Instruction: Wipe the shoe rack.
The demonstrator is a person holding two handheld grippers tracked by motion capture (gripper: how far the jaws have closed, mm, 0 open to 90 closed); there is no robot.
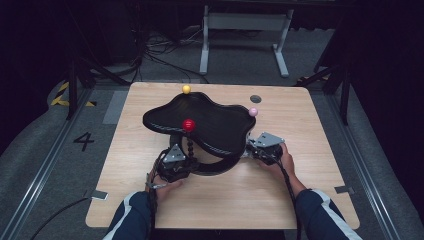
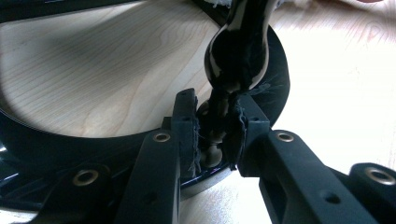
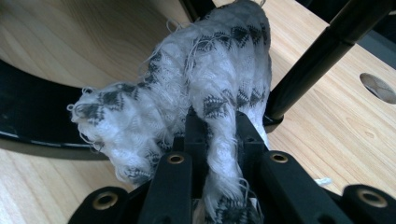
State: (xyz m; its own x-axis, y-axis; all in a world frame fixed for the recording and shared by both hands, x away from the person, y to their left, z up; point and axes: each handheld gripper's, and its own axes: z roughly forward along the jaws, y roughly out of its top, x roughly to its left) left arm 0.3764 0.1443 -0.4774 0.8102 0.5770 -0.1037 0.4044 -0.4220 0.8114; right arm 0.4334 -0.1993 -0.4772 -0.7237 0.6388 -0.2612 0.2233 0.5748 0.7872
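A glossy black wavy tray (image 1: 215,117) stands on thin posts over a black ring base (image 1: 220,167) on the wooden table. A red ball (image 1: 188,124) tops a beaded black post (image 2: 238,51). My left gripper (image 2: 215,126) is shut on the lower part of this post, just above the ring base (image 2: 70,140). In the high view, the left gripper (image 1: 184,159) sits at the tray's front left. My right gripper (image 3: 219,130) is shut on a white cloth (image 3: 201,79) with a black pattern, pressed beside a slanted black rod (image 3: 317,56). The right gripper (image 1: 252,149) is at the tray's front right.
A yellow ball (image 1: 186,89) sits at the tray's far edge and a pink ball (image 1: 253,112) at its right edge. A round hole (image 1: 255,98) lies in the tabletop (image 1: 300,195) behind the tray. Grey floor and a white frame lie beyond the table.
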